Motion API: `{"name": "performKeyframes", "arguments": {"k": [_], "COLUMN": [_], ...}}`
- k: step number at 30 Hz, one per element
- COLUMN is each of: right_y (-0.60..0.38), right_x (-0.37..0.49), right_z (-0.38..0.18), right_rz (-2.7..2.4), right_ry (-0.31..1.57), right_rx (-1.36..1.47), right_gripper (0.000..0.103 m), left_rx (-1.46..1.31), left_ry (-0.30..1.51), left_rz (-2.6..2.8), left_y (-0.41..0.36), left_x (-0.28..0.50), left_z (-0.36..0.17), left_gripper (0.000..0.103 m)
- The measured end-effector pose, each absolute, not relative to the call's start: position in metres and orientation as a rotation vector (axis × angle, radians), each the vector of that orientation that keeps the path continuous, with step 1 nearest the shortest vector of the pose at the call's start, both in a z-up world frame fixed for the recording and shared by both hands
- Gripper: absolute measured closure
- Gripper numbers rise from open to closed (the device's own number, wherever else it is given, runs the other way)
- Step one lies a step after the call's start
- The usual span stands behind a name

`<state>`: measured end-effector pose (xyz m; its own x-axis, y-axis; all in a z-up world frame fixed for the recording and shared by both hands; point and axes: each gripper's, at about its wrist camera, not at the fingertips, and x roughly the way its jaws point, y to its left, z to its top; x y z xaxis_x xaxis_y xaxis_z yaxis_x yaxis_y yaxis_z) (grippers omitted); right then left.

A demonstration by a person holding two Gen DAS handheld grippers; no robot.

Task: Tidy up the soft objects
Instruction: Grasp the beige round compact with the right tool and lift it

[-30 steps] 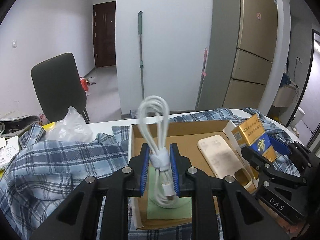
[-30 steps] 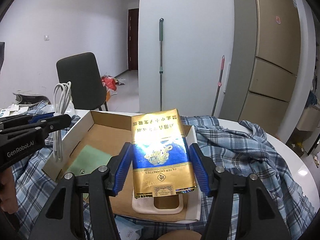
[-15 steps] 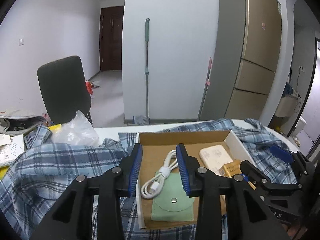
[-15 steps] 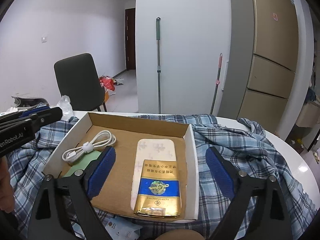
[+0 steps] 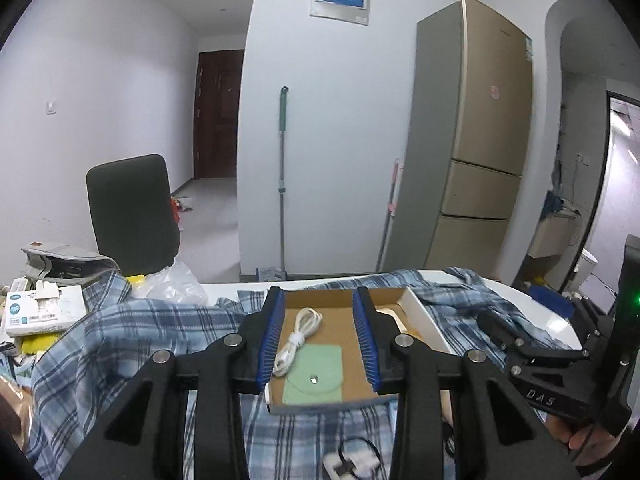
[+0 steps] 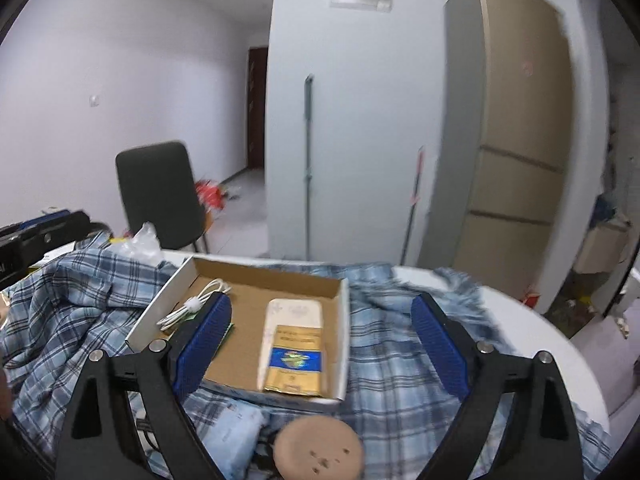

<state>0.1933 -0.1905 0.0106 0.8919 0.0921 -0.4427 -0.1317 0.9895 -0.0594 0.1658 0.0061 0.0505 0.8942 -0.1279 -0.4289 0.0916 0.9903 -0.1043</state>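
Note:
A shallow cardboard box (image 5: 420, 312) (image 6: 160, 312) sits on a blue plaid shirt (image 5: 132, 332) (image 6: 400, 360). In it lie a coiled white cable (image 5: 298, 336) (image 6: 192, 304), a green pouch (image 5: 316, 374), a pale phone case (image 6: 294, 312) and a gold and blue packet (image 6: 296, 364). My left gripper (image 5: 318, 340) is open and empty, above the box's near edge. My right gripper (image 6: 320, 348) is wide open and empty, above the box's near right part.
A black chair (image 5: 132, 216) stands behind the table. Boxes and papers (image 5: 40, 312) lie at the left. A white charger (image 5: 352, 464), a round tan disc (image 6: 318, 450) and a blue packet (image 6: 236, 432) lie near me. A fridge (image 5: 476, 140) stands at the back.
The left gripper let go of the white cable and the right one the gold packet. Both items now lie in the box. Both grippers opened, rose and drew back.

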Motion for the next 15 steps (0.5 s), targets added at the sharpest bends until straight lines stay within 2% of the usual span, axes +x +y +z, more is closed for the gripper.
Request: {"name": "performKeyframes", "arguments": {"k": [7,13,14,15], "right_y": [-0.199,-0.202,-0.201,-0.200], "right_x": [0.149,0.143,0.143,0.144], "right_z": [0.013,-0.009,-0.014,-0.019], "right_rz": [0.133,0.071,0.069,0.075], "right_ry": [0.396,0.369,0.372,0.382], "right_rx": [-0.074,-0.073,-0.077,-0.084], "right_gripper": [0.012,0.012,0.012,0.012], "left_rx": [-0.036,-0.046,-0.050,-0.052], "left_ry": [0.445,0.449,0.451,0.451], "left_rz": [-0.166,-0.172,-0.178,-0.179], "left_y": [-0.009,-0.019,-0.019,-0.020], "left_x": [0.117,0.101,0.101,0.101], "left_z": [0.049,0.028,0.024,0.018], "left_gripper": [0.067,0.067,0.064,0.057]}}
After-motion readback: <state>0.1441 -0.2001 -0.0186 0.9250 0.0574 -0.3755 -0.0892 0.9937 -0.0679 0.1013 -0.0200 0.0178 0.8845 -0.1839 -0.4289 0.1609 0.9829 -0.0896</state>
